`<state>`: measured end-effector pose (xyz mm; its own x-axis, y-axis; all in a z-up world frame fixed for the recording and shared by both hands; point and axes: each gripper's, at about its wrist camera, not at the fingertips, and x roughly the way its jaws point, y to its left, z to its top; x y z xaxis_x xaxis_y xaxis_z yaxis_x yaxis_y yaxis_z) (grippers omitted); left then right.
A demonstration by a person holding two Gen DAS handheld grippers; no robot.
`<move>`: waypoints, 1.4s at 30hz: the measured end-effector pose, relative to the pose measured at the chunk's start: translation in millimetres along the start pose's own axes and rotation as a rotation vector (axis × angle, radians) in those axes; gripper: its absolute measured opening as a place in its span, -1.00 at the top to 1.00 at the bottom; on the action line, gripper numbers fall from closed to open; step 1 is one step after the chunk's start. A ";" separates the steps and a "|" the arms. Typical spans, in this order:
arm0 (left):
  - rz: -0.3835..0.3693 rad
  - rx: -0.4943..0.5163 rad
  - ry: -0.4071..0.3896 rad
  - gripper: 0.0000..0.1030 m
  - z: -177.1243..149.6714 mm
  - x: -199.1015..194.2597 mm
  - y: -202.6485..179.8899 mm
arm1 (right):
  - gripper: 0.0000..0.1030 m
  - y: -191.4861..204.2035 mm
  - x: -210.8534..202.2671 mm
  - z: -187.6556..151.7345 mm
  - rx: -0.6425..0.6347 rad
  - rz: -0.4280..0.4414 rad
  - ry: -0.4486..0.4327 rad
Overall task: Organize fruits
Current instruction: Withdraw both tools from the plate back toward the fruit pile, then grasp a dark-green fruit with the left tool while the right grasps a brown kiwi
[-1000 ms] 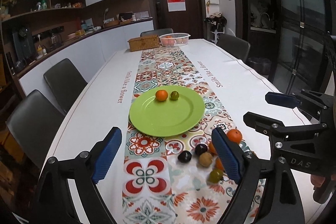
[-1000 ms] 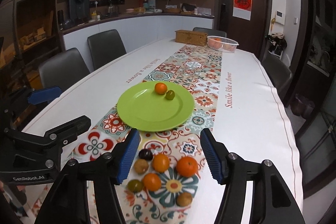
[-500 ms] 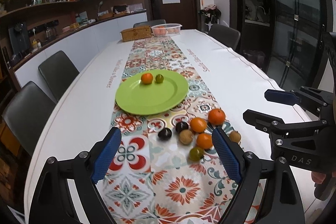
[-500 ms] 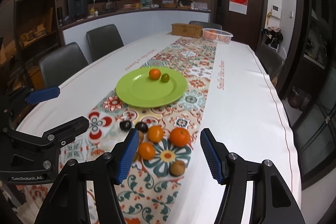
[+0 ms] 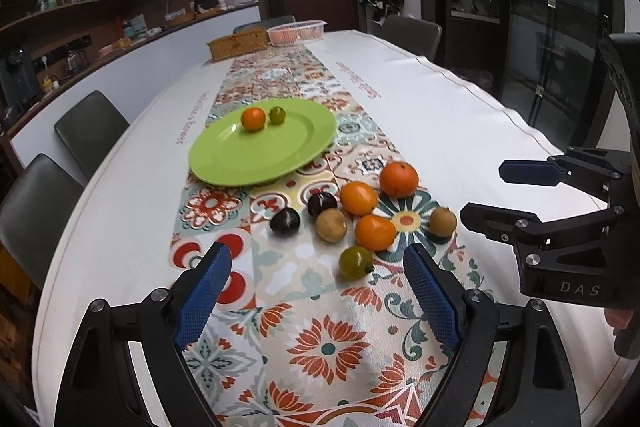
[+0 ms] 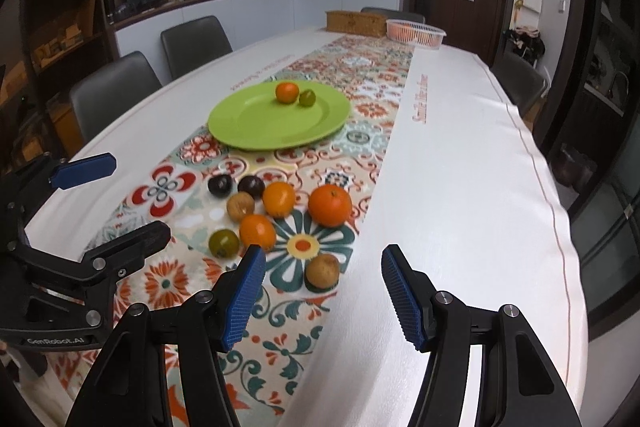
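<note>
A green plate (image 5: 224, 163) (image 6: 248, 131) sits on the patterned runner and holds an orange (image 5: 253, 118) (image 6: 287, 92) and a small green fruit (image 5: 277, 115) (image 6: 307, 98). Nearer me lies a loose cluster: three oranges (image 5: 398, 179) (image 6: 329, 205), two dark plums (image 5: 284, 221) (image 6: 220, 185), two brown fruits (image 5: 331, 225) (image 6: 322, 270) and a green fruit (image 5: 355, 261) (image 6: 223, 243). My left gripper (image 5: 316, 287) is open and empty, just short of the cluster. My right gripper (image 6: 323, 289) is open and empty, its jaws either side of the nearest brown fruit.
A long table with a white cloth (image 6: 460, 163) carries the runner. A wooden box (image 6: 354, 21) and a white basket (image 6: 416, 31) stand at the far end. Chairs (image 6: 112, 95) line the sides. Each gripper shows in the other's view (image 5: 560, 223) (image 6: 80, 227).
Both grippers have pulled back toward me and tilted down. The fruit cluster now lies in front of the jaws instead of between them. No fruit has moved.
</note>
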<state>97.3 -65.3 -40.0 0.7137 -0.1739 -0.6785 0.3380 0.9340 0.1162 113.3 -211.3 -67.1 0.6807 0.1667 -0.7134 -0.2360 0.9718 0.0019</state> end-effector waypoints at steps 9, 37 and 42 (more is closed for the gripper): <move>-0.076 0.003 0.062 -0.67 -10.9 30.2 -1.8 | -0.19 -4.5 23.6 -10.1 0.003 0.014 0.052; -0.186 0.022 0.173 0.32 -9.3 77.3 -8.4 | 0.28 -5.4 62.8 -9.6 0.001 0.045 0.127; -0.193 0.025 0.178 0.45 -9.5 76.2 -9.3 | 0.42 -5.8 66.0 -10.2 0.008 0.055 0.144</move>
<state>142.8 -84.3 -99.7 0.5163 -0.2886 -0.8063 0.4743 0.8803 -0.0114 152.5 -207.6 -121.3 0.5605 0.1946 -0.8050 -0.2639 0.9633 0.0492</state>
